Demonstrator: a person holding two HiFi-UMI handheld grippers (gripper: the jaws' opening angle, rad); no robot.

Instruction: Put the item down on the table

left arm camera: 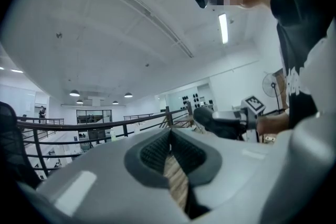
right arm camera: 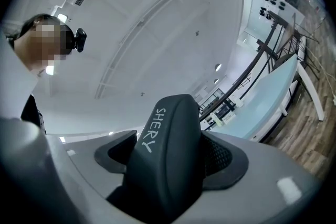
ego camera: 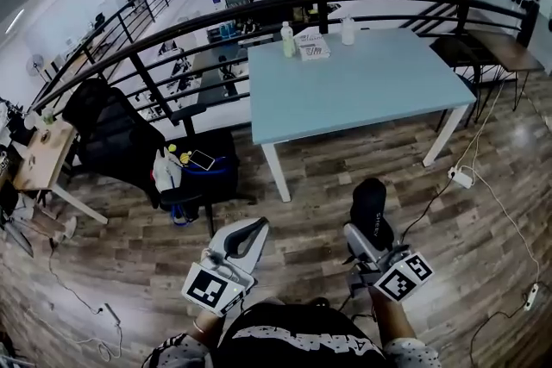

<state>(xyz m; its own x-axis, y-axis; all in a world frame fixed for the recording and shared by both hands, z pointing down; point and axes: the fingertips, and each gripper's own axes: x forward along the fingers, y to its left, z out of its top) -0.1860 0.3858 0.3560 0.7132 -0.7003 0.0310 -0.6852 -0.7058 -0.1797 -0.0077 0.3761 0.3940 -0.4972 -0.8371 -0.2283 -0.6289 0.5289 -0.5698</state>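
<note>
My right gripper (ego camera: 364,230) is shut on a black oblong case (ego camera: 371,204) with white lettering "SHERY". The case (right arm camera: 169,150) fills the gap between the grey jaws of the right gripper (right arm camera: 176,170) and sticks out past them, pointing up. The left gripper (ego camera: 255,226) is shut with nothing in it; in its own view the left gripper (left arm camera: 169,139) has its ribbed pads meeting. Both are held close to my body above the wooden floor. The light blue table (ego camera: 371,95) stands ahead, well apart from both grippers. The case (left arm camera: 208,117) also shows in the left gripper view.
On the table's far edge stand a green bottle (ego camera: 287,40), a flat box (ego camera: 312,47) and a white bottle (ego camera: 348,31). A black railing (ego camera: 224,21) curves behind it. A black chair (ego camera: 112,134) and a stool with a phone (ego camera: 201,160) are at left. A power strip (ego camera: 461,177) lies on the floor.
</note>
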